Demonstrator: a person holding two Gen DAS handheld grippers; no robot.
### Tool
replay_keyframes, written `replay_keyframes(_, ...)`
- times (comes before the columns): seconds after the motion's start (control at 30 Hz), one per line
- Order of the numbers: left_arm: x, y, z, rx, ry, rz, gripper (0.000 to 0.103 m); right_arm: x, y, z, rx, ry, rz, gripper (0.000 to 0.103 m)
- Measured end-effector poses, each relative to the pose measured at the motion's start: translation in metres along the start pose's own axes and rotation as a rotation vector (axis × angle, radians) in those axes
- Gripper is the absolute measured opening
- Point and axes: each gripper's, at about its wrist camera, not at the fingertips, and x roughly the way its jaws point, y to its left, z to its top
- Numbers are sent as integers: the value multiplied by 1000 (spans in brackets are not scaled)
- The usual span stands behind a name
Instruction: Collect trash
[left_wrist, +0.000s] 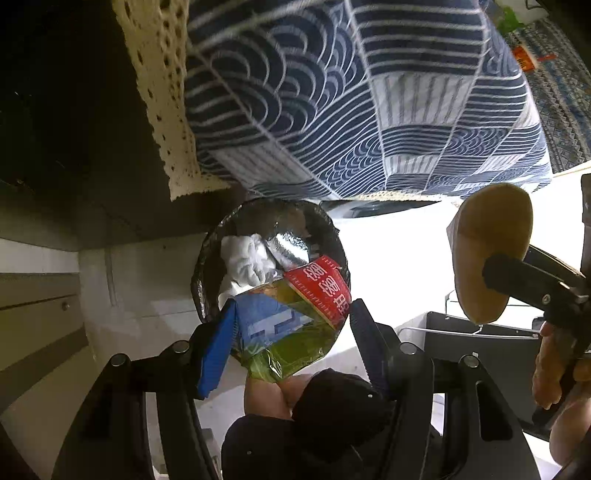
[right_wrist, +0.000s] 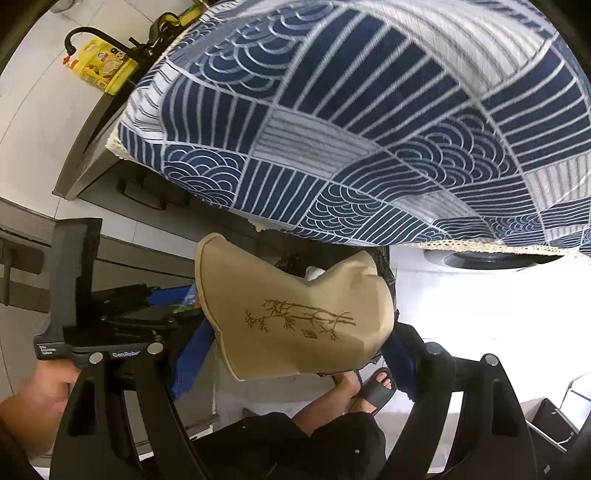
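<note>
My left gripper (left_wrist: 291, 325) is shut on a colourful snack wrapper (left_wrist: 291, 325), blue, green and red, and holds it over the mouth of a round bin with a black liner (left_wrist: 207, 258). White crumpled paper (left_wrist: 245, 264) and silver foil lie inside the bin. My right gripper (right_wrist: 299, 343) is shut on a tan paper pack with a bamboo drawing (right_wrist: 295, 310), held above the same bin. The tan pack (left_wrist: 491, 254) shows at the right of the left wrist view, clamped by the right gripper's fingers.
A table draped in a blue and white patterned cloth (right_wrist: 369, 129) with a lace edge (left_wrist: 159, 92) hangs over the bin. Grey cabinet drawers (right_wrist: 122, 251) stand at the left. The person's legs and sandalled foot (right_wrist: 376, 387) are below. A yellow box (right_wrist: 103, 66) sits far left.
</note>
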Motion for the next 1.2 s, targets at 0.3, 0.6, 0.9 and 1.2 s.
replay_keyframes(0.3,17,6,2,-30,29,15,68,15,-8,3,40,3,48,83)
replay_keyframes(0.6,20,17,9,-79,19,29,84,7,-19,9,72,-56,92,92)
replay_keyframes(0.9,1,8,9,-87,-14,43,84,-16,-20,3,88,-77,77,92)
replay_keyframes(1.2,-47,-31,12,-72,-97,50,84,-67,-24,-6,58,-139,41,92)
